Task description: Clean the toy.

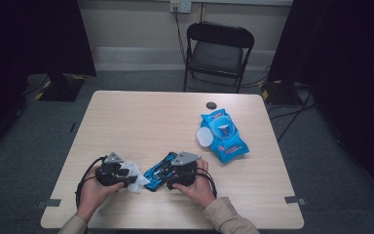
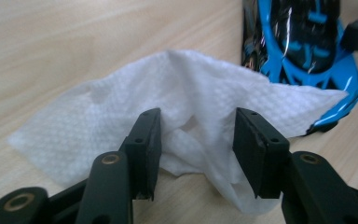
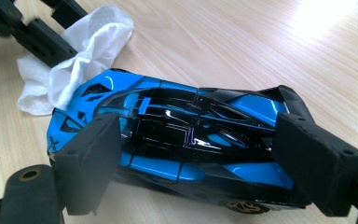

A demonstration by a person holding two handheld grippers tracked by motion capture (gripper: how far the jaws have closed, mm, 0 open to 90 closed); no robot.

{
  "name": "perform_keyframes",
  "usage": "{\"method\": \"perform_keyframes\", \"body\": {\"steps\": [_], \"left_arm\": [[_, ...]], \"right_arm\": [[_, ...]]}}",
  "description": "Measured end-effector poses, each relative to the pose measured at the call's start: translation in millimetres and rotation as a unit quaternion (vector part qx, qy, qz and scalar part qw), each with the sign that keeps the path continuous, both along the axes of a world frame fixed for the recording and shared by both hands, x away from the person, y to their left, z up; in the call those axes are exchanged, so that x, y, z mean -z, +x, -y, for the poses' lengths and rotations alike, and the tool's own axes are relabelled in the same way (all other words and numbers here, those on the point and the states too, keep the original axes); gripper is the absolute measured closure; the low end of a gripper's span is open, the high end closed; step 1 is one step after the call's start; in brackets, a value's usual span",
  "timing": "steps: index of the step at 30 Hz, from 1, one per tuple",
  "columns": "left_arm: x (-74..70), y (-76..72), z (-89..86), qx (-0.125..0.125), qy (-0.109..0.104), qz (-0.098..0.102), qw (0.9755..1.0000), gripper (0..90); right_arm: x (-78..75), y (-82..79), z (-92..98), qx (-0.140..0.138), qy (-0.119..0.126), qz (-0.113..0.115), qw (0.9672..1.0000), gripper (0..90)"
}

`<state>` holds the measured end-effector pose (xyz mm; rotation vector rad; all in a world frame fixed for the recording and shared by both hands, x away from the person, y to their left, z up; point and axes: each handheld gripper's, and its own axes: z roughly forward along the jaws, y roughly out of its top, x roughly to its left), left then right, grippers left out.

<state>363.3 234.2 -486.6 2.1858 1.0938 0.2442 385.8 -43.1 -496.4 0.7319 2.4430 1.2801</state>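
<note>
Wipe (image 2: pixel 182 100) and toy car (image 3: pixel 177 135) share the near edge of the table (image 1: pixel 141 117), and we take the car as our landmark. It lies near the person's side of the tabletop, blue and black, gripped from above by the right gripper (image 3: pixel 198 161). Seen along that gripper, its two black jaws stand wide, one pad against the car's nose end and the other against its tail end, so the whole body runs lengthwise between them; we read this as a hold on the car.

Just beside the car's nose lies the crumpled white wipe, one corner draped against the blue bodywork. The left gripper (image 2: pixel 196 149) stands over it, jaws part open. In the left gripper view a bunched fold of the wipe rises in the gap between the two pads, brushing the inner face of each; the rest spreads flat on the wood beyond the tips, toward the car. We cannot tell whether the pads truly pinch the cloth or merely flank it.

From above, both hands (image 1: pixel 97 192) sit close together, the left one on the wipe's side of the car. Well apart from the car, farther up the table, lies a blue wipe pack (image 1: pixel 224 136) with its white lid flipped open, and beyond that a small dark cap (image 1: pixel 211 105).
</note>
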Motion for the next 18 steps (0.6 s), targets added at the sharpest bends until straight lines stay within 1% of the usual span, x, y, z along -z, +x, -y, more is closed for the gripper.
{"method": "perform_keyframes", "body": {"steps": [1, 2, 3, 4, 5, 7, 8, 9, 10, 12, 13, 15, 16, 17, 18], "left_arm": [[0.0, 0.0, 0.0, 0.0, 0.0, 0.0, 1.0, 57.8], [-0.7, 0.2, 1.0, 0.0, 0.004, -0.002, 1.0, 57.8], [-1.1, 0.2, 2.2, -0.001, -0.005, -0.015, 0.9999, 72.5], [-1.1, 0.2, 2.2, -0.001, -0.005, -0.015, 0.9999, 77.1], [-1.2, 1.3, 2.6, -0.002, -0.009, -0.023, 0.9997, 77.1], [-3.4, 4.4, 3.1, -0.012, -0.015, -0.037, 0.9991, 84.5], [-3.4, 4.4, 3.1, -0.012, -0.015, -0.037, 0.9991, 85.1], [-6.9, 7.8, 3.0, -0.018, -0.028, -0.035, 0.9988, 85.3], [-6.9, 7.8, 3.0, -0.018, -0.028, -0.035, 0.9988, 85.5], [-15.0, 14.1, 2.6, -0.029, -0.047, -0.019, 0.9983, 85.5], [-18.0, 16.8, 2.7, -0.033, -0.053, -0.015, 0.998, 85.5], [-23.6, 25.8, 4.9, -0.045, -0.062, -0.003, 0.997, 85.5], [-25.6, 36.3, 9.8, -0.051, -0.075, 0.0, 0.9959, 85.5], [-25.6, 36.3, 9.8, -0.051, -0.075, 0.0, 0.9959, 85.5], [-25.3, 41.7, 13.7, -0.052, -0.078, 0.0, 0.9956, 85.5]], "right_arm": [[0.0, 0.0, 0.0, 0.0, 0.0, 0.0, 1.0, 15.6], [0.0, -0.1, 0.0, 0.0, 0.0, 0.0, 1.0, 15.6], [0.3, -0.2, 0.1, 0.0, 0.001, 0.001, 1.0, 15.6], [0.3, -0.2, 0.1, 0.0, 0.001, 0.001, 1.0, 15.6], [0.4, -0.2, 0.2, -0.001, 0.001, 0.002, 1.0, 15.6], [0.8, -0.3, 0.4, 0.0, 0.002, 0.003, 1.0, 15.7], [0.8, -0.3, 0.4, 0.0, 0.002, 0.003, 1.0, 15.7], [0.6, -0.3, 0.3, 0.0, 0.002, 0.002, 1.0, 15.7], [0.6, -0.3, 0.3, 0.0, 0.002, 0.002, 1.0, 15.7], [0.8, -0.4, 0.4, 0.0, 0.002, 0.003, 1.0, 15.7], [0.9, -0.2, 0.6, -0.001, 0.003, 0.003, 1.0, 15.7], [0.9, -0.1, 0.8, -0.001, 0.003, 0.003, 1.0, 15.7], [0.8, 0.0, 0.8, -0.001, 0.003, 0.003, 1.0, 15.7], [0.8, 0.0, 0.8, -0.001, 0.003, 0.003, 1.0, 15.7], [0.7, 0.0, 0.8, -0.001, 0.002, 0.003, 1.0, 15.7]]}}
